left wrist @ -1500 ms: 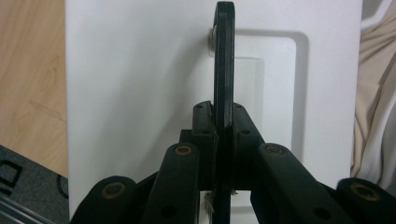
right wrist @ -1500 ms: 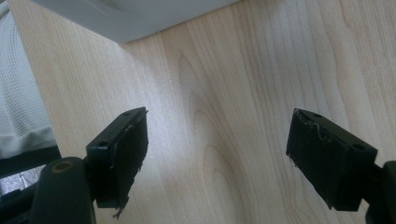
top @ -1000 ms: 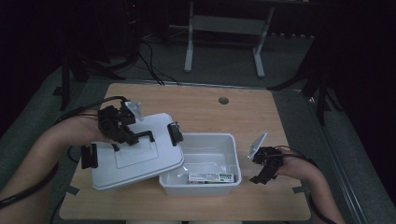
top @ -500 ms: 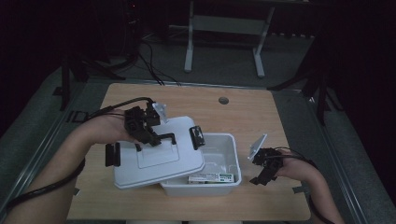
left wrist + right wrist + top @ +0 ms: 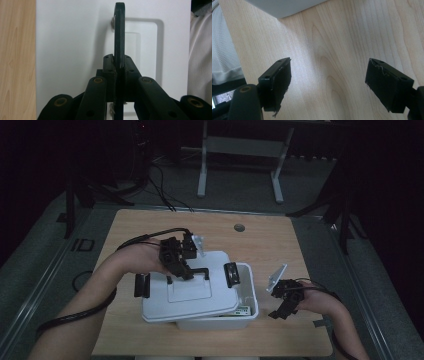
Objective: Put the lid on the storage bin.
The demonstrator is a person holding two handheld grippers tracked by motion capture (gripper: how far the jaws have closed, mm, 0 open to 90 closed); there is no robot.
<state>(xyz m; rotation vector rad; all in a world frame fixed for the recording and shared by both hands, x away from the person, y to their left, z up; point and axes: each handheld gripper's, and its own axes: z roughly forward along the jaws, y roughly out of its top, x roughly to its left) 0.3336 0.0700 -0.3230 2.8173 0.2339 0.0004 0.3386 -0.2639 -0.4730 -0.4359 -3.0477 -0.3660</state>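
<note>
I'm mid-placement: left gripper (image 5: 184,270), fingers clamped on the black handle (image 5: 119,35) of the white plastic lid (image 5: 187,290), holds it skewed over the white rectangular bin (image 5: 248,292) at desk (image 5: 280,240) centre. Right gripper (image 5: 282,302) idles right, fingers apart. Next I'd square the lid, lower it, then release.

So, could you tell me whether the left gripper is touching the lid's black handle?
Touching: the left gripper view shows the left gripper shut on the lid handle.
</note>
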